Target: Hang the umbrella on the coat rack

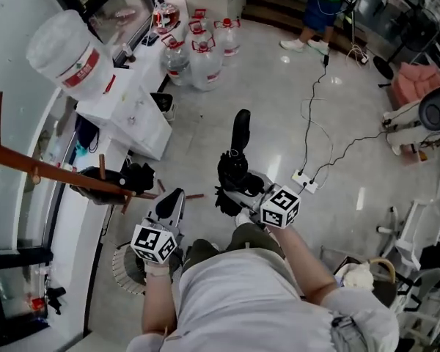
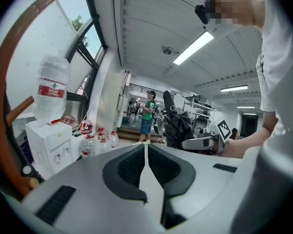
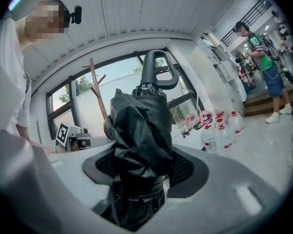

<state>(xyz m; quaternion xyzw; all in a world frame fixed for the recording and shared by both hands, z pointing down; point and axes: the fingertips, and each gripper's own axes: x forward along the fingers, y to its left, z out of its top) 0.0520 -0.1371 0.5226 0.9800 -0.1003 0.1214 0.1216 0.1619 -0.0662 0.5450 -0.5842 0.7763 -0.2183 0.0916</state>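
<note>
Between the jaws of the right gripper (image 3: 141, 165) sat the umbrella (image 3: 139, 130), folded and black. The pads pressed on its bunched canopy from both sides, spread fairly wide by its bulk, and its loop handle (image 3: 158, 71) stood out beyond the fingertips. The left gripper (image 2: 145, 152) had its jaws together with nothing in them, and hung just to the left of the right one. The coat rack (image 1: 29, 163) lay off to the left of both tools, its brown pole nearer the left gripper, with a short peg (image 1: 101, 165) standing up from it and a dark bundle (image 1: 132, 176) lodged close by. To do this step well, I judged, I should keep the squeeze firm so the umbrella could not slip. I would then swing the handle leftward to a bare peg and present the loop square to the peg's tip before lowering — letting go only once the loop bore the weight. The free left tool could steady the handle if it wobbled. Farther ahead of the jaws stood a white dispenser (image 1: 132, 116) carrying a big water bottle (image 1: 66, 53), and past it a cluster of red-capped jugs (image 1: 202, 57) on the floor — they looked clear, but how full I could not tell.
</note>
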